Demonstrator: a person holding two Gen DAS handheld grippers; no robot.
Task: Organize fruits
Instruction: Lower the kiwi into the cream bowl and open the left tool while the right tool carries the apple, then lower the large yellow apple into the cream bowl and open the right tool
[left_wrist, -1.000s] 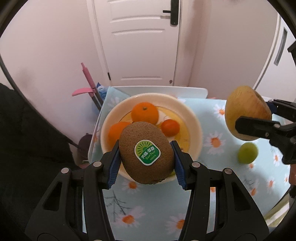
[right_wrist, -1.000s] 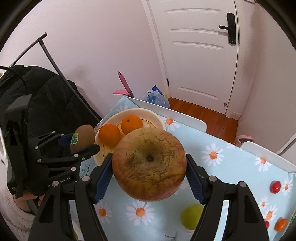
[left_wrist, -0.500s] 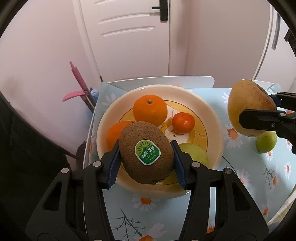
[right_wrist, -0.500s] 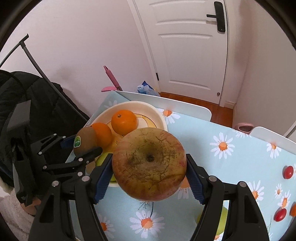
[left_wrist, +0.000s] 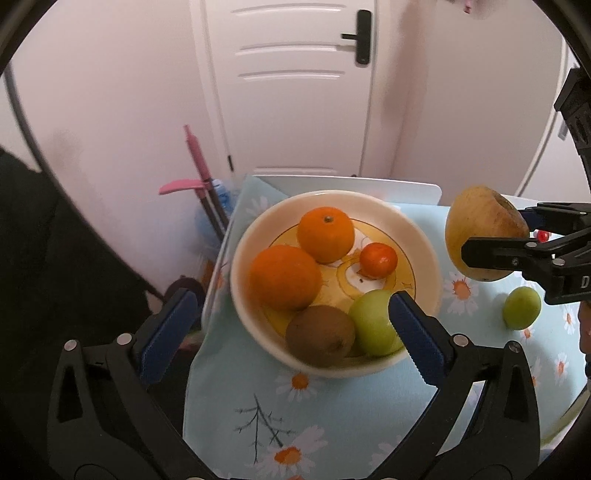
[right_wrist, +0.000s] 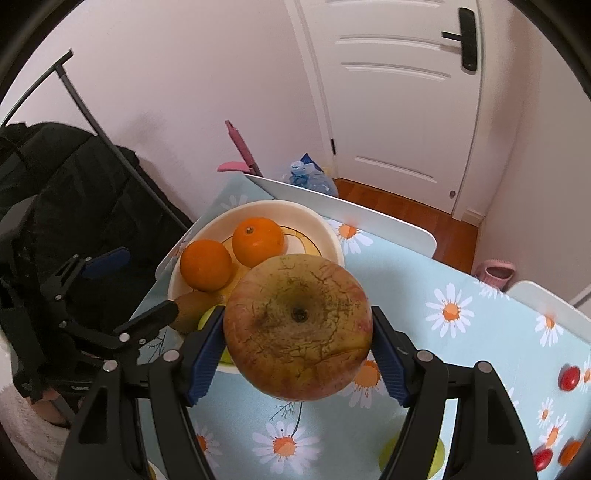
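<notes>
A cream bowl (left_wrist: 424, 243) sits near the table's far left corner. It holds two oranges (left_wrist: 284, 277), a small tangerine (left_wrist: 378, 259), a green fruit (left_wrist: 373, 326) and a brown kiwi (left_wrist: 319, 336) at its near side. My left gripper (left_wrist: 291, 325) is open and empty, its fingers either side of the bowl's near rim. My right gripper (right_wrist: 297, 334) is shut on a large yellow-red apple (right_wrist: 297, 326) and holds it above the table, right of the bowl (right_wrist: 328, 230). The apple also shows in the left wrist view (left_wrist: 484, 236).
The table has a pale blue daisy cloth (left_wrist: 332, 417). A small green fruit (left_wrist: 521, 307) lies on it under the apple. Small red and orange tomatoes (right_wrist: 567, 376) lie at the right. A black bag (right_wrist: 74, 192) and pink broom (left_wrist: 197, 158) stand left of the table.
My left gripper has opened and let go of the kiwi, which now lies in the bowl. The gripper has drawn back slightly. The right gripper has carried the apple closer to the bowl.
</notes>
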